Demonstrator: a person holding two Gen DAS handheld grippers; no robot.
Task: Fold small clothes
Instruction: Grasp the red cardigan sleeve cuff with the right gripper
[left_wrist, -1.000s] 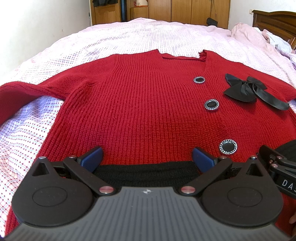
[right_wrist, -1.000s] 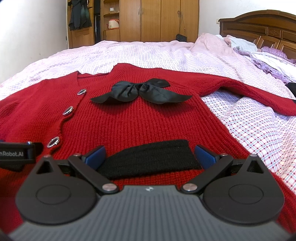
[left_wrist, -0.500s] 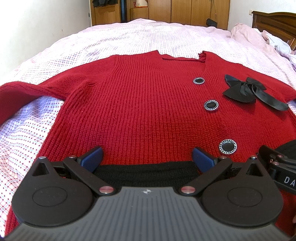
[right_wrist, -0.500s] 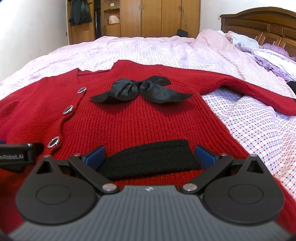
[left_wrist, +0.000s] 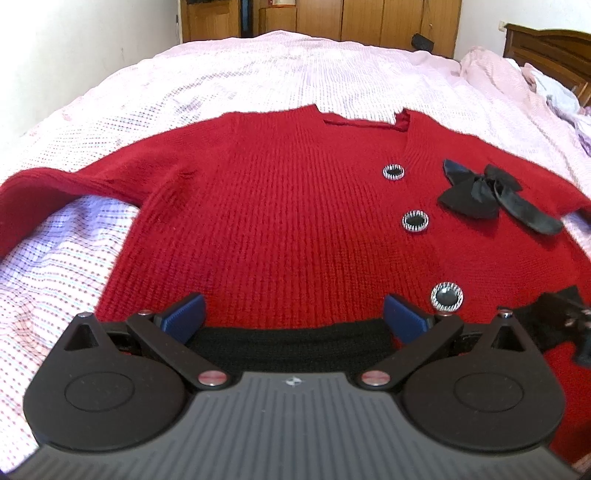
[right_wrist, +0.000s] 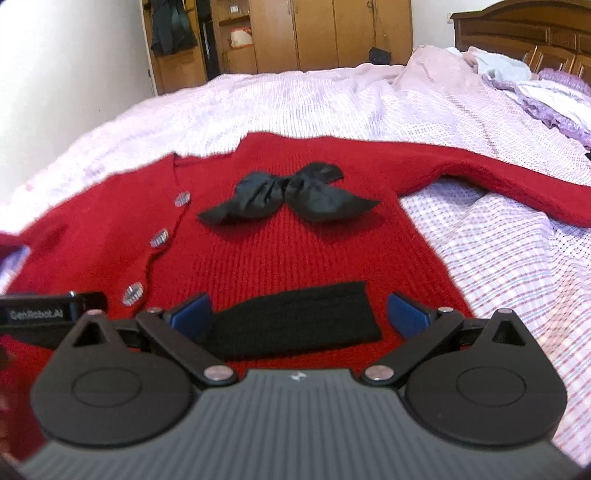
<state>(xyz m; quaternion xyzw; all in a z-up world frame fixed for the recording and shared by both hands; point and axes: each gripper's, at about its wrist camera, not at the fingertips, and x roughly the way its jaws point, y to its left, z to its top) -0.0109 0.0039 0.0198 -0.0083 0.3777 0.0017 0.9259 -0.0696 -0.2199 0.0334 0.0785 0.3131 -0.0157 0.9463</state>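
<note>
Two tools (left_wrist: 293, 314) (right_wrist: 297, 312), one cardigan (left_wrist: 280, 229), three buttons (left_wrist: 415, 221).

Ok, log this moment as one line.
fold small clothes | red cardigan flat on bed | left gripper open | right gripper open

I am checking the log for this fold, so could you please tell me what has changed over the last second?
Little has changed. The right gripper has shifted: its view is now motion-blurred and sits a bit higher, so the red cardigan and black bow appear lower. Nothing was gripped or released. The left gripper stays open near the black hem band, and the cardigan still lies flat on the bed.
</note>
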